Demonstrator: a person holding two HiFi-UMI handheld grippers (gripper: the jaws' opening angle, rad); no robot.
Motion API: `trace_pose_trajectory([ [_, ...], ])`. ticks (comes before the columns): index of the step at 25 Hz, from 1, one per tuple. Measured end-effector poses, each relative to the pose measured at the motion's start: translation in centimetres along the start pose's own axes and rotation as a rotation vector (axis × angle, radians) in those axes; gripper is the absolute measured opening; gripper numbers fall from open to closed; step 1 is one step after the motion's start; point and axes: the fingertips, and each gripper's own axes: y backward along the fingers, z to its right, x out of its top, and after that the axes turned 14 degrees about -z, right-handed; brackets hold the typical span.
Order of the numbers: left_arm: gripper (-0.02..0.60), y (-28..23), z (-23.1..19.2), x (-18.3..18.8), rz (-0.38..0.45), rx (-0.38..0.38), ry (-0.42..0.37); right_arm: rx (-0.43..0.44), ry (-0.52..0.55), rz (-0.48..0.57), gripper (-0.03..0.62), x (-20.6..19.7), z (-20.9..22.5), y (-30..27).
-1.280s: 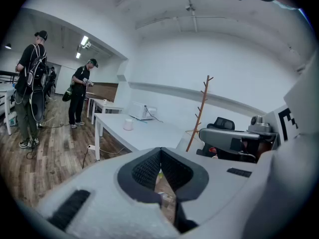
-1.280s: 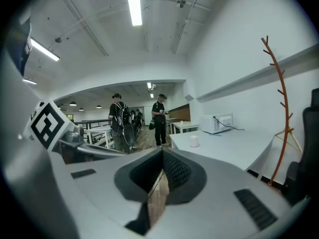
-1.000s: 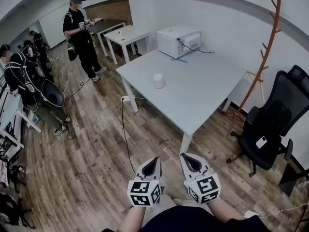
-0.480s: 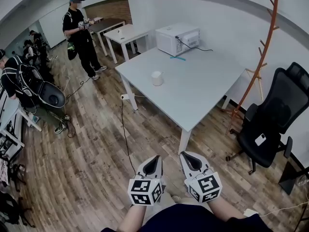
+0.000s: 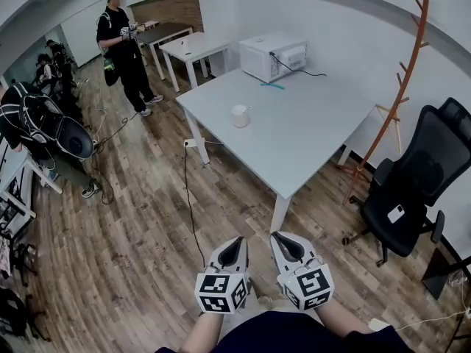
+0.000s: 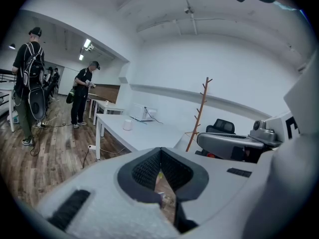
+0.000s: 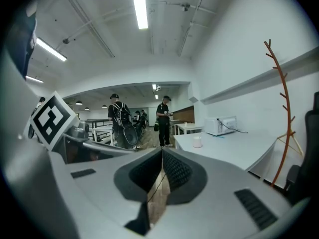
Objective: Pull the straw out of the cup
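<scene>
The left claw (image 5: 236,243) and right claw (image 5: 280,237) hung side by side, jaws together on nothing, likely because no reach had begun. Far ahead of both, the cup (image 5: 241,115) stood on the worktop (image 5: 309,142), well out of range; its straw was too small to make out.

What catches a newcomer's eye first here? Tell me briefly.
The left gripper and right gripper sit low in the head view, side by side, jaws together and empty. Ahead stands a white table with a small cup near its left edge and a microwave at its far end. A black chair sits to the right.
</scene>
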Motion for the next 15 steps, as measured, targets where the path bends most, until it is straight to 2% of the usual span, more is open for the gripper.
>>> trace_pose_trajectory([
  [7, 0.018, -1.7, -1.5, 1.2, -0.001, -0.008, 0.002, 0.007, -0.018, -0.010, 0.029, 0.7, 1.0, -2.5],
  [15, 0.018, -4.8, -4.6, 4.2, -0.004, -0.023, -0.011, 0.008, -0.068, -0.011, 0.029, 2.6, 3.2, -7.1],
])
